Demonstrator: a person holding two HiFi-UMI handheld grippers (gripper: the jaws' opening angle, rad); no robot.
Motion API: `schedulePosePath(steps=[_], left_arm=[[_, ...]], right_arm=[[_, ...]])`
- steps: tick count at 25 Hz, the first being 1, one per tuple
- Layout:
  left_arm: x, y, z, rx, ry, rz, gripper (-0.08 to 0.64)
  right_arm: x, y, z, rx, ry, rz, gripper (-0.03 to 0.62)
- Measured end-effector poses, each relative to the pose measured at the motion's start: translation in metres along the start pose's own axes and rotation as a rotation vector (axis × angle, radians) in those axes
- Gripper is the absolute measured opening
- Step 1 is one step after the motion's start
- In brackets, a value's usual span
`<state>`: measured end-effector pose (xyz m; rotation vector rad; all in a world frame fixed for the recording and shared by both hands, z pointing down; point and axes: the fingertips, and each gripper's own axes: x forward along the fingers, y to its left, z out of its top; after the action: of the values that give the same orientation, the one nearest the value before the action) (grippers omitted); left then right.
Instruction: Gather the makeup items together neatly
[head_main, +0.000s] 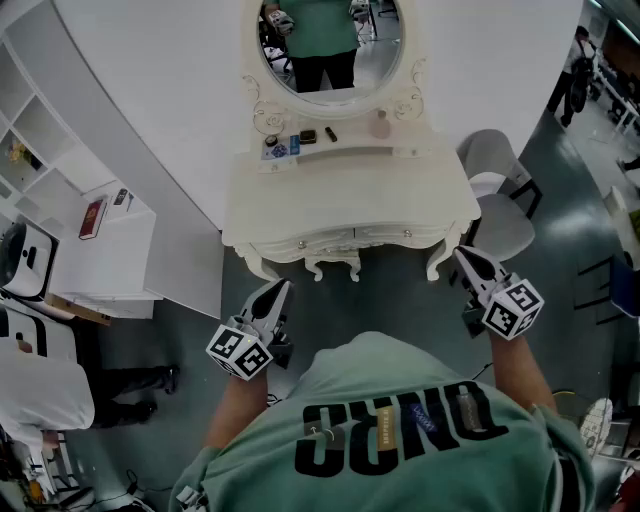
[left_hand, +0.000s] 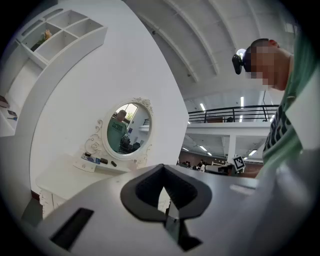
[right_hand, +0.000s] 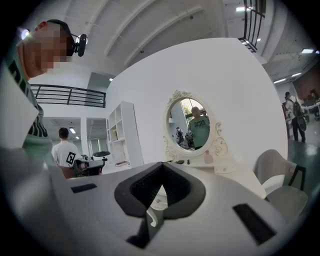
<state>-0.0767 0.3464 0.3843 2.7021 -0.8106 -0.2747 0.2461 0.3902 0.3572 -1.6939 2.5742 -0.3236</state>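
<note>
The makeup items lie spread along the small raised shelf (head_main: 340, 152) of a white dressing table (head_main: 350, 205), under its oval mirror (head_main: 330, 45). They are a round dark compact (head_main: 271, 141), a blue packet (head_main: 281, 149), a dark case (head_main: 308, 136), a short dark tube (head_main: 331, 133) and a pale pink bottle (head_main: 379, 124). My left gripper (head_main: 283, 288) hangs shut and empty before the table's front left leg. My right gripper (head_main: 461, 254) is shut and empty by the front right corner. Both gripper views show the shelf far off beyond the closed jaws.
A white chair (head_main: 498, 200) stands right of the table. At the left a white shelving unit (head_main: 105, 245) juts out from the curved wall, with a person in white (head_main: 35, 375) beside it. Grey floor lies between me and the table.
</note>
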Motion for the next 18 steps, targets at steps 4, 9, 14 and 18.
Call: schedulePosePath(steps=[4, 9, 14, 18], left_arm=[[0.005, -0.004, 0.001, -0.010, -0.006, 0.011, 0.000], [0.011, -0.007, 0.001, -0.003, -0.012, 0.014, 0.000], [0.018, -0.010, -0.001, 0.008, -0.008, 0.024, 0.000], [0.028, -0.015, -0.001, 0.020, -0.005, 0.038, 0.000]], right_arm=[[0.000, -0.003, 0.002, -0.006, 0.000, 0.016, -0.012], [0.000, -0.013, 0.002, -0.011, -0.006, 0.034, -0.012], [0.003, -0.020, 0.004, -0.015, 0.000, 0.047, -0.012], [0.002, -0.027, 0.005, -0.048, 0.008, 0.068, -0.012]])
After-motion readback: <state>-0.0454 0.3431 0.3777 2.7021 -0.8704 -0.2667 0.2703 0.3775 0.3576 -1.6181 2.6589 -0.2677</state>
